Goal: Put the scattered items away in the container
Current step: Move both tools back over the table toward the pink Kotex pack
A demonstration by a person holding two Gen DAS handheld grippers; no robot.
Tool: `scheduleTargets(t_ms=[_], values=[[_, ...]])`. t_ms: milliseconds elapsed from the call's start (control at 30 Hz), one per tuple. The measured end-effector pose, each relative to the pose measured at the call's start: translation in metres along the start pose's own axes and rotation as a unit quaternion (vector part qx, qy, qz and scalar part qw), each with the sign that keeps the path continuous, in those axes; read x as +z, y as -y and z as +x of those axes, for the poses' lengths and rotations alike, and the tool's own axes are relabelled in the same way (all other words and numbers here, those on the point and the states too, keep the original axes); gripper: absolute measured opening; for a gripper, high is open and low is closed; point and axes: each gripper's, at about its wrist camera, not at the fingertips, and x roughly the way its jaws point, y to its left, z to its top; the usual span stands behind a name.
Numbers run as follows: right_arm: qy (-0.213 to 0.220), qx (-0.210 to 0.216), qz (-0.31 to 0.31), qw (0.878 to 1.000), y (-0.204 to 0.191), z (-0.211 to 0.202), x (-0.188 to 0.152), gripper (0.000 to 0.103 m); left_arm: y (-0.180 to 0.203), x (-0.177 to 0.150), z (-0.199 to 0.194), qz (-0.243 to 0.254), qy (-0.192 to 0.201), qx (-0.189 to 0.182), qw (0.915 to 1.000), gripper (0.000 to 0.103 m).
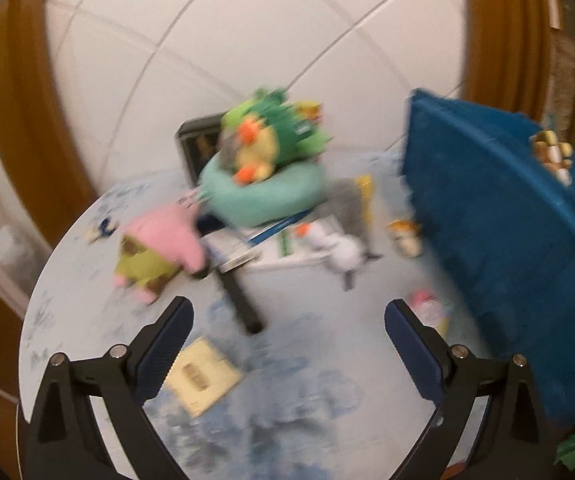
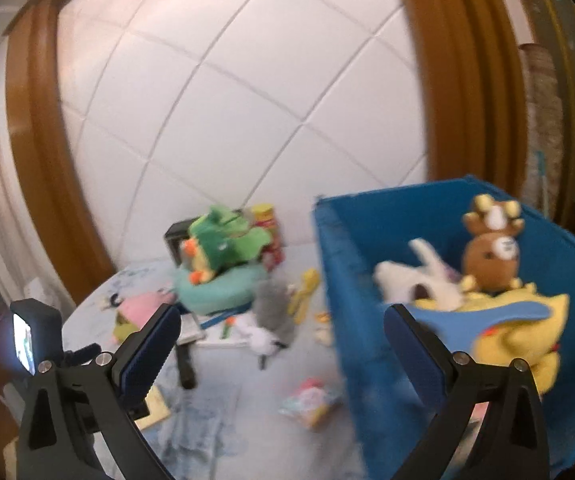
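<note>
A round pale bench (image 1: pixel 87 320) with blue smudges is standing before a white tiled wall (image 2: pixel 247 100) framed by brown wooden trim (image 2: pixel 39 160). Soft toys (image 1: pixel 263 160) are lying scattered near its far edge, a pink toy (image 1: pixel 163 240) towards the left rim. The blue container (image 2: pixel 367 280) is sitting on the right side, already holding a brown bear (image 2: pixel 491 260) and a yellow toy (image 2: pixel 527 344). The middle near the front is lying fairly open. The left gripper (image 1: pixel 287 340) and right gripper (image 2: pixel 283 340) are hovering above, fingers (image 1: pixel 167 348) spread wide, gripping nothing.
</note>
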Motion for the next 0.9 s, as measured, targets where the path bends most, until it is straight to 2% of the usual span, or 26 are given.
scheduleTargets(t_ms=[167, 300, 500, 633, 767, 900], values=[[-0.056, 0.008, 0.007, 0.998, -0.043, 0.056, -0.033, 0.103, -0.057, -0.021, 0.031, -0.017, -0.036, 0.021, 0.999, 0.098], [-0.118, -0.01, 0.012, 0.993, -0.054, 0.102, -0.068, 0.103, -0.081, -0.036, 0.061, -0.031, -0.074, 0.027, 0.9964, 0.098], [-0.185, -0.03, 0.02, 0.982, -0.042, 0.158, -0.11, 0.103, -0.08, -0.047, 0.104, -0.04, -0.111, 0.033, 0.9924, 0.098], [-0.207, -0.041, 0.042, 0.977, -0.024, 0.182, -0.129, 0.103, -0.071, -0.052, 0.133, -0.029, -0.133, 0.032, 0.9901, 0.098], [-0.231, -0.07, 0.062, 0.968, -0.009, 0.203, -0.148, 0.103, -0.067, -0.057, 0.163, -0.027, -0.16, 0.024, 0.9865, 0.098], [-0.237, -0.099, 0.097, 0.962, 0.006, 0.215, -0.164, 0.103, -0.06, -0.055, 0.197, -0.004, -0.179, 0.017, 0.9836, 0.098]])
